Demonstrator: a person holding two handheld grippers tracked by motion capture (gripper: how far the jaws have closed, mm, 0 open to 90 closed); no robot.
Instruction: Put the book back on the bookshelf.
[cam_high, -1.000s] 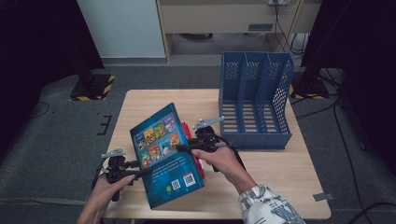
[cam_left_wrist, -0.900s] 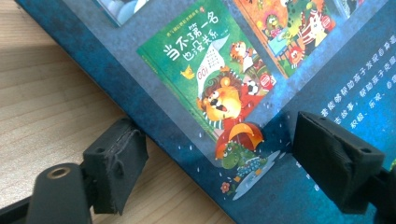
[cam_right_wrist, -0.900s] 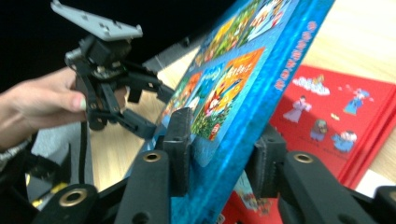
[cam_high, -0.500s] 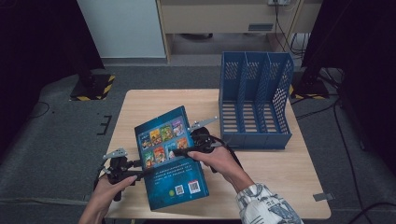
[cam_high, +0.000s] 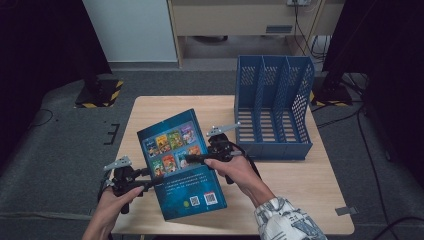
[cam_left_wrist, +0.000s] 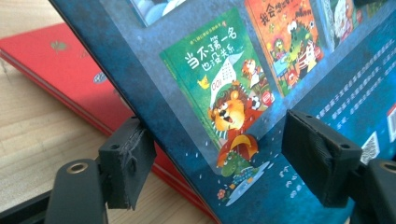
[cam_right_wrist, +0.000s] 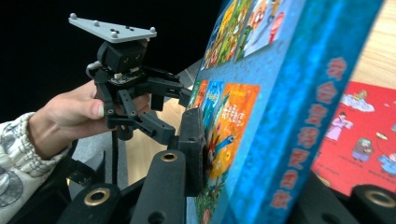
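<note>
Nearest you, your left tool (cam_high: 150, 183) reaches in at the left edge of the blue book (cam_high: 181, 165); in the left gripper view its jaws straddle that edge, the left pad close against the underside and the right pad standing off the cover, so it is spread and has not taken hold, though the jaws have just been closing. Your right tool (cam_high: 192, 159) is pinching the blue book at its right edge: the right gripper view shows one pad pressed flat on the cover and the other jaw under the spine, and its jaws have just been closing onto it. The book is tilted, lifted off the table (cam_high: 310, 185), back cover up. Beneath it lies a red book (cam_left_wrist: 70, 79) flat on the table. Farther off, at the right rear, stands the blue file rack (cam_high: 272, 107), and its slots look empty. By my judgement the pick-up is done and the work is about half through: the book has yet to be stood upright and slid into a slot, and the red book waits after it
</note>
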